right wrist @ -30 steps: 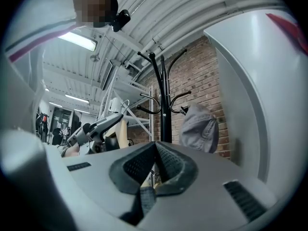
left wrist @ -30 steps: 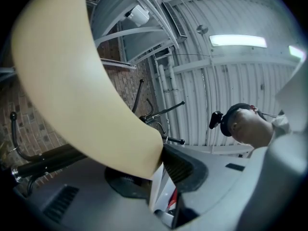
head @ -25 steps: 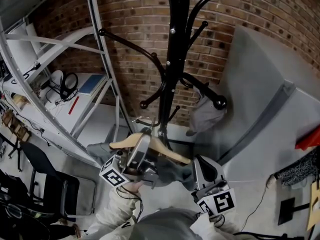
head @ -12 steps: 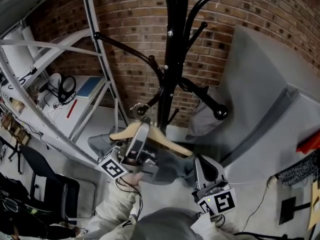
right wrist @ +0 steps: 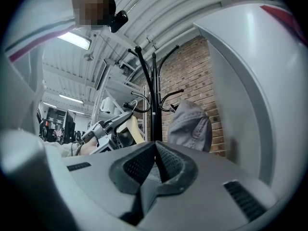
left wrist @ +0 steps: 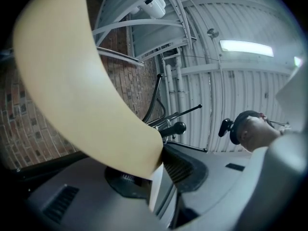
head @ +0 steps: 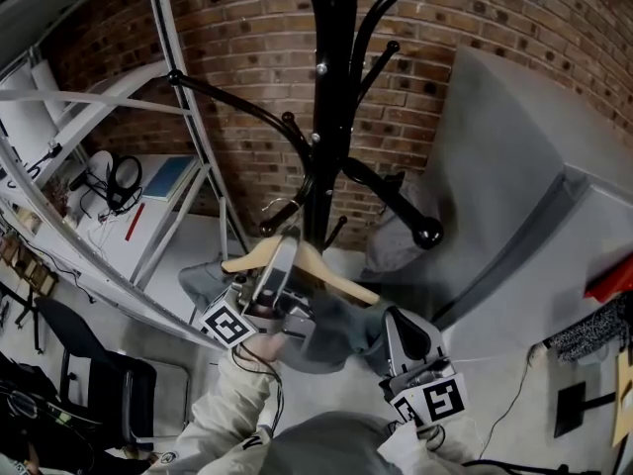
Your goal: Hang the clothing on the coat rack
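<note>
Clothing [head: 336, 327], its hanger [head: 336, 277] clamped in left tool [head: 284, 253], pinched by right tool [head: 394, 323]; hanger is best lifted over rack arm [head: 287, 212], frame centre.

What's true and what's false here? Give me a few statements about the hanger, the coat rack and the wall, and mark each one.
1. The left claw grips a wooden hanger. True.
2. The hanger is bare. False: grey clothing is draped on it.
3. The coat rack is white. False: it is black.
4. A brick wall stands behind the coat rack. True.
</note>
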